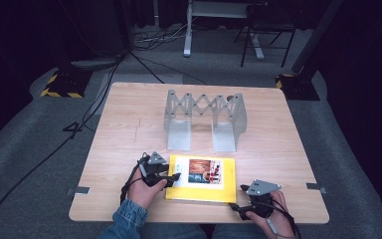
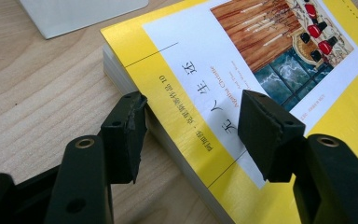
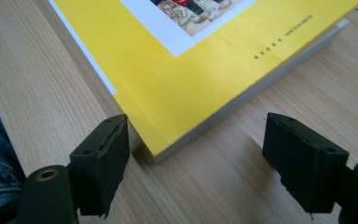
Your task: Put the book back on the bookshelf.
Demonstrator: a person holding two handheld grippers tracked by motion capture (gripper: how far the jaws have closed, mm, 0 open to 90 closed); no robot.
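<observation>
A thick yellow book (image 1: 201,180) with a white panel and a picture on its cover lies flat near the table's front edge. My left gripper (image 1: 175,176) is at the book's left edge. In the left gripper view its jaws (image 2: 193,135) stand apart and straddle that edge of the yellow book (image 2: 177,79): one pad is beside the page block at table level, the other over the cover. My right gripper (image 1: 233,205) sits at the book's front right corner. In the right gripper view it (image 3: 200,163) is open, and the book's corner (image 3: 168,112) points into the gap without touching either pad.
A grey metal accordion book rack (image 1: 204,117) stands upright behind the book, mid-table. Bare wooden table (image 1: 129,124) lies to the left and right of it. Small metal brackets (image 1: 79,190) sit at the table's side edges. Cables run across the floor beyond.
</observation>
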